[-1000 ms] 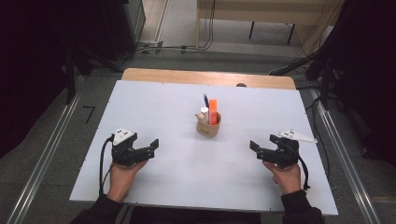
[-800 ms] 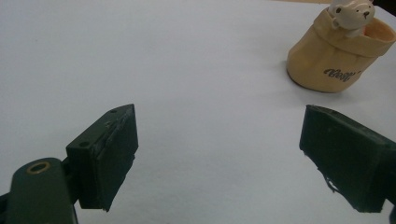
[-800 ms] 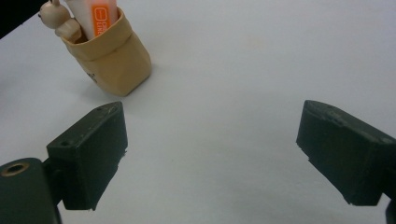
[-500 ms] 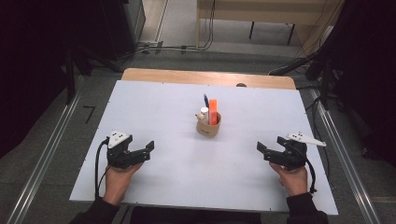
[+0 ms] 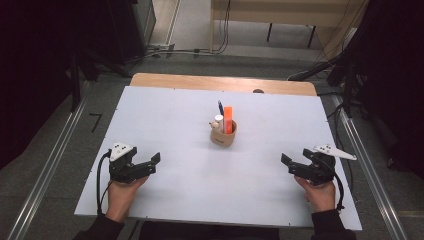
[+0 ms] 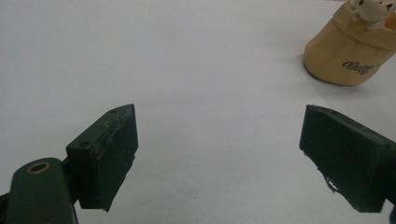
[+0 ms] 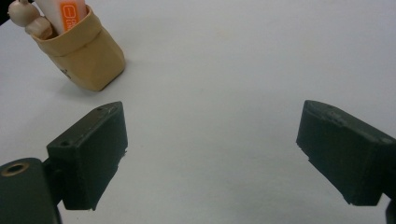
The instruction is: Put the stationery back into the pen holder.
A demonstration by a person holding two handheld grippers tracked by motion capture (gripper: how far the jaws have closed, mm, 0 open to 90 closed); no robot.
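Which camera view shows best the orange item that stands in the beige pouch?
The right gripper view: the orange item is near and its white label marks show above the beige pouch. The high view shows it whole but small. The left gripper view catches an orange sliver at the frame edge.

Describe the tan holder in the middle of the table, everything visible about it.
The tan holder is a small soft-looking pouch with a rolled-over rim and dark script lettering on its side. It stands upright near the middle of the white table, apart from both grippers. Inside stand an orange-and-white item, a dark pen and a small pale figure at the rim. Nothing else touches it.
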